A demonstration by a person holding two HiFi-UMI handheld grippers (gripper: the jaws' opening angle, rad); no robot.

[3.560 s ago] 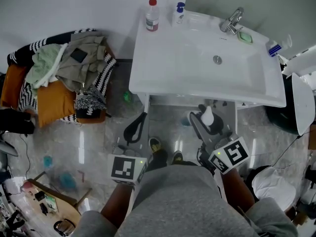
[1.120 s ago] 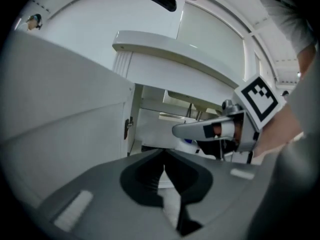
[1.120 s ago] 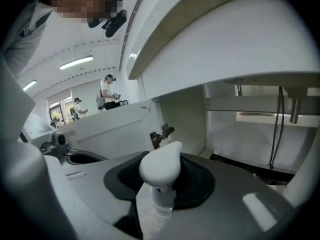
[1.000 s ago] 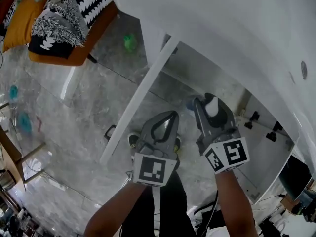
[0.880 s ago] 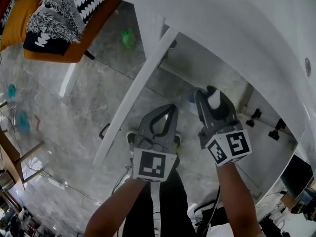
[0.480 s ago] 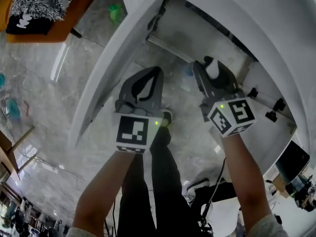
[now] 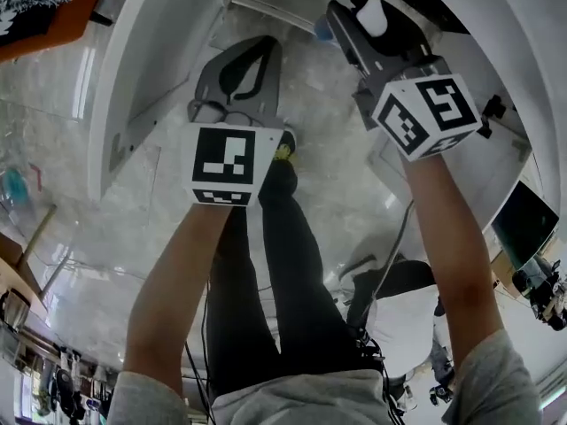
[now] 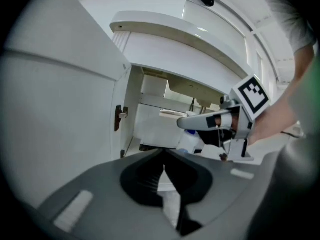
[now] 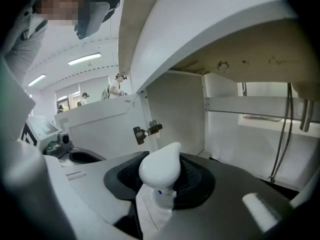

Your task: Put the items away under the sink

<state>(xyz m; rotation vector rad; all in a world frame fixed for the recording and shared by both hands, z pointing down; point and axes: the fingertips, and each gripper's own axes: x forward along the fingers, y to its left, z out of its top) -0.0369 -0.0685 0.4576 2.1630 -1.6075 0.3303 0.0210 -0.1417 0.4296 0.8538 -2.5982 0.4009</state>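
Observation:
My right gripper (image 7: 359, 18) is shut on a pump bottle (image 7: 370, 11), whose white pump head (image 9: 160, 169) sticks up between the dark pads. The bottle's pale body with a blue part (image 8: 192, 141) hangs below the jaws. This gripper (image 9: 161, 186) points into the open cabinet under the sink (image 9: 225, 129). My left gripper (image 7: 252, 47) is beside it to the left, shut with nothing in it, and its fingertips meet (image 8: 164, 166). From the left gripper view the right gripper (image 8: 210, 121) reaches in front of the cabinet opening.
The white cabinet door (image 7: 151, 60) stands open at the left, with a dark hinge (image 8: 120, 116) on its inner edge. Thin pipes (image 9: 287, 129) hang down at the cabinet's right. The sink's underside (image 9: 200, 29) is overhead. The person's legs (image 7: 283, 264) are on the marble floor.
Both grippers have moved forward and up in the head view, closer to the open cabinet. The bottle stays held in the right gripper. The left stays shut.

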